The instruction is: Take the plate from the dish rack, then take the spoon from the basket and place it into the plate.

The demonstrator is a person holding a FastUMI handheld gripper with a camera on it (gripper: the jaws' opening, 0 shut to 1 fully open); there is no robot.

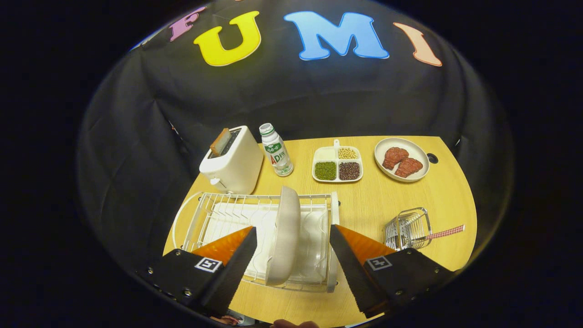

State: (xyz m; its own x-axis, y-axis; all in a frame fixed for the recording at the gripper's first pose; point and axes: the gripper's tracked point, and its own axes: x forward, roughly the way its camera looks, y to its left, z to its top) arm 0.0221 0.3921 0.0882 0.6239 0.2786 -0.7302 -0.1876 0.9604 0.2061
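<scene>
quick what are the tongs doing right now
Tongs: open, holding nothing, one finger on either side of the upright plate in the dish rack.

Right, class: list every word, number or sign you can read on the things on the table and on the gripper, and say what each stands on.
Bottle: its label carries print, too small and blurred to quote.
Gripper: a square coded marker on each finger, no words; fingers open, with the plate upright in the dish rack between them.
Toaster: no text visible.

Gripper open; plate between fingers
</scene>
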